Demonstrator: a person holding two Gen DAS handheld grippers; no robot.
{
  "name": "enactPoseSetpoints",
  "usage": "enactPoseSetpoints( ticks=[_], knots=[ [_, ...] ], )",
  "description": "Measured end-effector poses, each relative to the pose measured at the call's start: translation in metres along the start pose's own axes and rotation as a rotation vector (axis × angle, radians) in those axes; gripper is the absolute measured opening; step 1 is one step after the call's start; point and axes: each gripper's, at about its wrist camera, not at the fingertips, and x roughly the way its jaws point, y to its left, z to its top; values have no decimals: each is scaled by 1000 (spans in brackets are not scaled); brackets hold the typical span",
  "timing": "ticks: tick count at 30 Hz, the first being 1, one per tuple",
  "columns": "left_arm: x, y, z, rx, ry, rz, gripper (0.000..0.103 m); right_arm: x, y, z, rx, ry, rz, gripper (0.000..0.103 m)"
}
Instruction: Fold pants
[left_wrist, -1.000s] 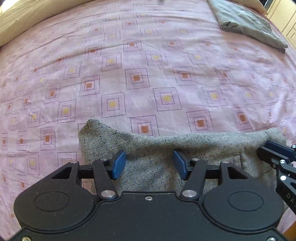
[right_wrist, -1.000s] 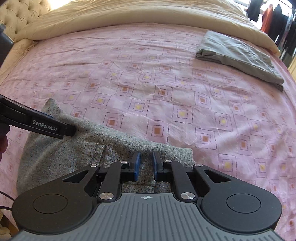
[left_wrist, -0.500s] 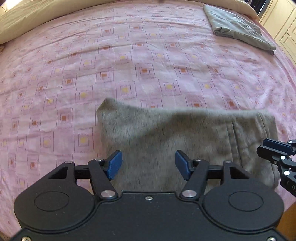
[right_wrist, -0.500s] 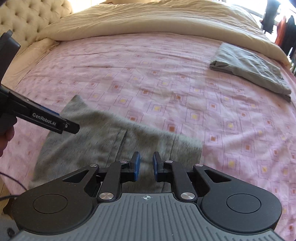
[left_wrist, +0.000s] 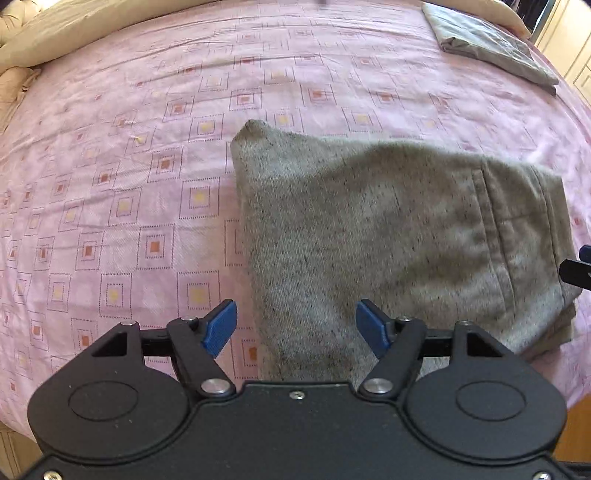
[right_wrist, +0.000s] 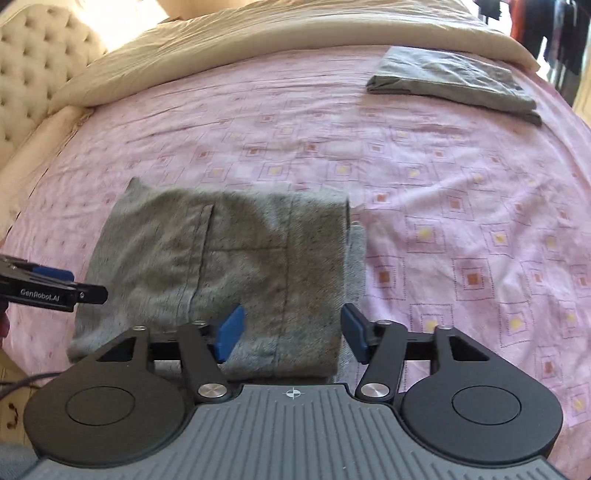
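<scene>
The grey speckled pants (left_wrist: 388, 229) lie folded into a thick stack on the pink bedspread near the bed's front edge; they also show in the right wrist view (right_wrist: 236, 258). My left gripper (left_wrist: 297, 326) is open and empty, its blue pads apart above the stack's near left edge. My right gripper (right_wrist: 291, 330) is open and empty above the stack's near right edge. The left gripper's tip shows at the left of the right wrist view (right_wrist: 55, 286). The right gripper's tip shows at the right edge of the left wrist view (left_wrist: 578, 267).
A second folded grey garment (right_wrist: 454, 79) lies at the far right of the bed (right_wrist: 443, 184); it also shows in the left wrist view (left_wrist: 487, 40). A beige duvet (right_wrist: 258, 40) runs along the far side and a tufted headboard (right_wrist: 37, 74) stands at the left.
My right gripper was shut on the pants' edge and has opened, letting it go. Both grippers have drawn back and up, so more of the folded stack shows.
</scene>
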Motion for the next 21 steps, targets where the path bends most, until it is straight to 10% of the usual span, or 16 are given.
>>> enactPoseSetpoints(
  ticks=[6, 10, 21],
  knots=[
    [31, -3, 4, 2, 44, -3, 79, 45, -31, 9, 84, 115, 64, 66],
    [40, -1, 3, 5, 31, 36, 103, 60, -49, 7, 193, 160, 137, 76],
    [57, 28, 4, -193, 80, -105, 103, 63, -57, 1, 177, 123, 229, 84]
  ],
)
